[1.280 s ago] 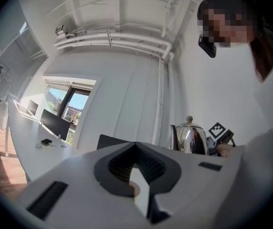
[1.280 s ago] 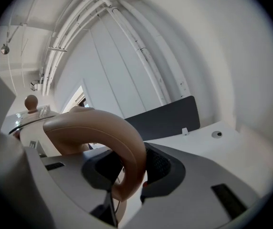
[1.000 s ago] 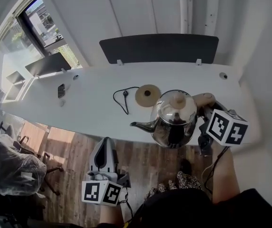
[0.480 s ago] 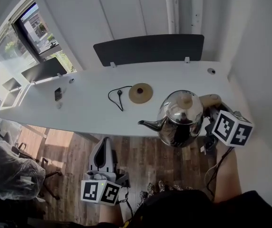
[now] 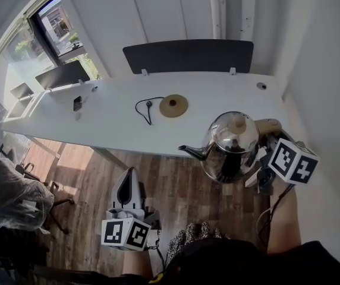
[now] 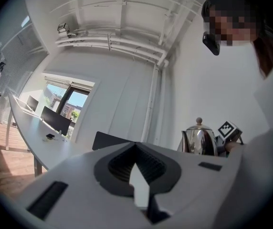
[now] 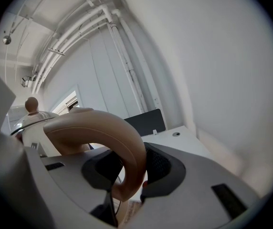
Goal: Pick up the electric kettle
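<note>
1. The right gripper (image 7: 134,161) is clenched on the tan handle (image 7: 103,132) of the electric kettle (image 5: 229,150). Its dark pads (image 7: 160,163) press the curved grip from both sides.
2. In the head view the kettle hangs at the right end of the white desk (image 5: 116,129), overlapping its near edge, with its lower body seen against the wooden floor (image 5: 176,189). The spout (image 5: 189,151) points left.
3. From above, the right gripper's jaws cannot be made out: the marker cube (image 5: 293,161) and the kettle's body cover them.
4. The right gripper view catches only the kettle's lid knob (image 7: 31,104) and a strip of the lid, at the left edge.
5. The round kettle base (image 5: 173,105) sits on the desk, well apart from the kettle, with its cord (image 5: 141,110) looped beside it.
6. The left gripper (image 5: 131,174) hangs low over the floor with its jaw tips together and nothing between them.
7. In the left gripper view, the gripper's own body cuts off the kettle's bottom.
8. A small dark object (image 5: 76,103) lies on the desk's left part, too small to identify.
</note>
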